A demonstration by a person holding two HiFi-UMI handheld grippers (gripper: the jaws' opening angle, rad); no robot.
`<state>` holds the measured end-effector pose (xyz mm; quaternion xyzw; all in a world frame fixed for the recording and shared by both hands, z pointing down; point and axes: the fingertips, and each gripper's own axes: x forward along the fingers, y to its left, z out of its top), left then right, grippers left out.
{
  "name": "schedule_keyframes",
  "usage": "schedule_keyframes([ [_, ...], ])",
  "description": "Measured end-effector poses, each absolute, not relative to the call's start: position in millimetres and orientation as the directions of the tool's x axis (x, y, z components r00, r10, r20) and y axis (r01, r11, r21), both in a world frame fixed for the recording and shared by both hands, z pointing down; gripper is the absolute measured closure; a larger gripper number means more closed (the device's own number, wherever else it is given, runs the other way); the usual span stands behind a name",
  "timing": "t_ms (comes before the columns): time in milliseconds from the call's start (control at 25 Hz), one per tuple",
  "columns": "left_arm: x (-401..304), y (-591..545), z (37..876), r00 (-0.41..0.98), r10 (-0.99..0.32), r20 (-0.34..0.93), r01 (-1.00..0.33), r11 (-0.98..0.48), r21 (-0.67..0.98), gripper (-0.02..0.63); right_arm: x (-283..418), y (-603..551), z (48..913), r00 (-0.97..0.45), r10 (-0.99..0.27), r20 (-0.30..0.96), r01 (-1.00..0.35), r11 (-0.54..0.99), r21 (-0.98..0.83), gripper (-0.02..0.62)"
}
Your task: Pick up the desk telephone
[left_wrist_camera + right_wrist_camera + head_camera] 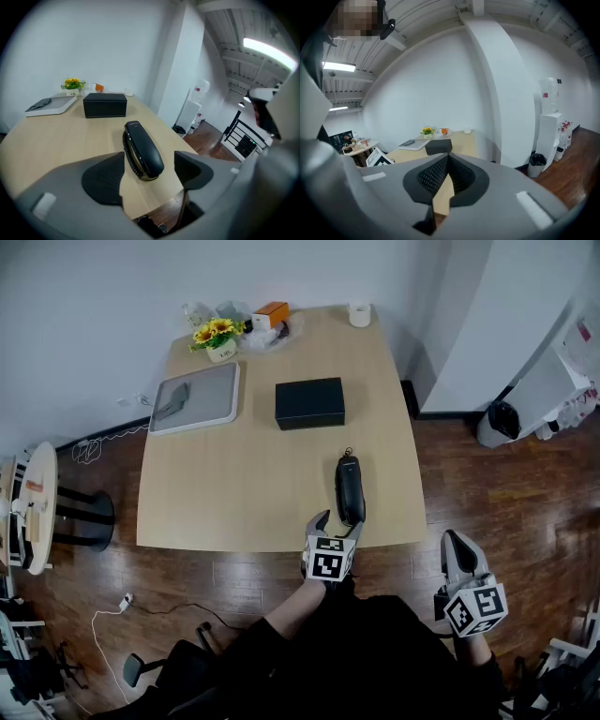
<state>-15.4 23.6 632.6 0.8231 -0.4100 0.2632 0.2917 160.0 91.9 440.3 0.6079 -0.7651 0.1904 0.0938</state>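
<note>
Black on the pale wooden table (234, 493), the desk telephone (350, 491) lies near the front edge in the head view. Left gripper view: my left gripper (147, 174) stands released, jaws flanking the phone's near end without touching it. Right gripper view: my right gripper (447, 176) is clenched, empty.

Jaws of the left gripper (149, 161) stand apart around the near end of a black corded plastic desk telephone (143, 149) on the pale wooden table (61, 136), apparently without touching it; a black rectangular box (105, 105) sits farther back.
</note>
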Motion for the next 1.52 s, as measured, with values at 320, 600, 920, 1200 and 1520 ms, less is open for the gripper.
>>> schedule_keyframes([
  [320, 6.1, -53.8, 695.0, 0.468, -0.456, 0.757, -0.861, -0.430, 0.273, 0.228, 121.5, 10.4, 444.2, -0.307, -0.869, 0.389, -0.950, 0.255, -0.180, 0.595],
  [600, 25.1, -85.0, 714.7, 0.364, -0.425, 0.829, -0.891, -0.419, 0.176, 0.212, 130.9, -27.8, 446.8, -0.381, -0.837, 0.392, -0.924, 0.324, -0.204, 0.595],
  [920, 29.9, -97.7, 730.0, 0.299, -0.422, 0.856, -0.839, -0.544, 0.025, 0.158, 180.6, -48.2, 455.4, -0.391, -0.838, 0.381, -0.916, 0.312, -0.255, 0.595],
  [1200, 0.7, -83.6, 720.8, 0.324, -0.417, 0.849, -0.791, -0.612, 0.001, 0.345, 205.8, -60.0, 468.8, -0.411, -0.829, 0.379, -0.901, 0.308, -0.304, 0.595],
  [1520, -31.2, -68.0, 685.0, 0.310, -0.475, 0.824, -0.809, -0.587, -0.034, 0.347, 195.3, -76.3, 457.8, -0.466, -0.819, 0.334, -0.875, 0.372, -0.309, 0.595],
])
